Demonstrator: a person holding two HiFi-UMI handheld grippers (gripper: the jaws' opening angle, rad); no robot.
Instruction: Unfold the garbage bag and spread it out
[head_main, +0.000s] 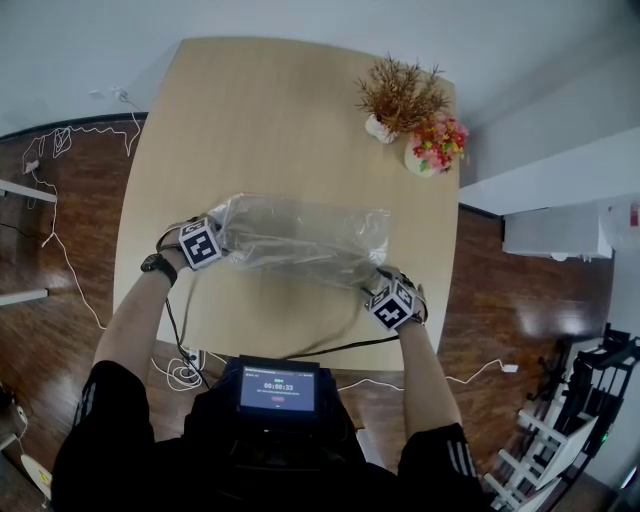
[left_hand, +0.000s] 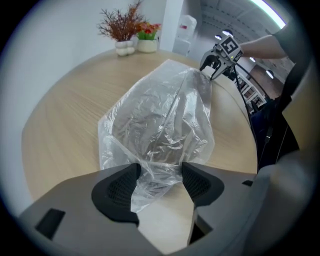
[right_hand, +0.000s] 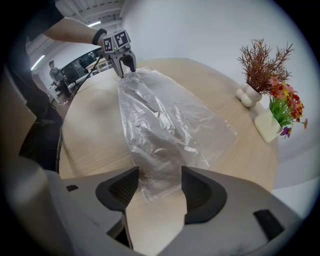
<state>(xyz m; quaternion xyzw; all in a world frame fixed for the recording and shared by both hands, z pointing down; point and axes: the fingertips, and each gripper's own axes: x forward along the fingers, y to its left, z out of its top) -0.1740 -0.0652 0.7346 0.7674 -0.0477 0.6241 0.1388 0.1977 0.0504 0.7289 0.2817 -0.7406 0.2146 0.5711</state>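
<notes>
A clear, crinkled garbage bag (head_main: 300, 238) lies stretched across the round wooden table (head_main: 270, 110), between my two grippers. My left gripper (head_main: 225, 240) is at the bag's left end and my right gripper (head_main: 375, 280) at its right end. In the left gripper view the jaws (left_hand: 161, 182) stand wide apart, and the bag's (left_hand: 160, 125) loose end lies between them without being pinched. In the right gripper view the jaws (right_hand: 159, 185) are just as wide, with the bag's (right_hand: 160, 125) other end resting on the table between them. Each gripper also shows in the other's view: right gripper (left_hand: 212, 65), left gripper (right_hand: 125, 62).
A dried plant in a white vase (head_main: 398, 98) and a pot of coloured flowers (head_main: 436, 147) stand at the table's far right edge. A dark cable (head_main: 330, 340) crosses the table's near edge. A small screen (head_main: 279, 388) hangs at my chest. White cables (head_main: 60, 250) lie on the floor at left.
</notes>
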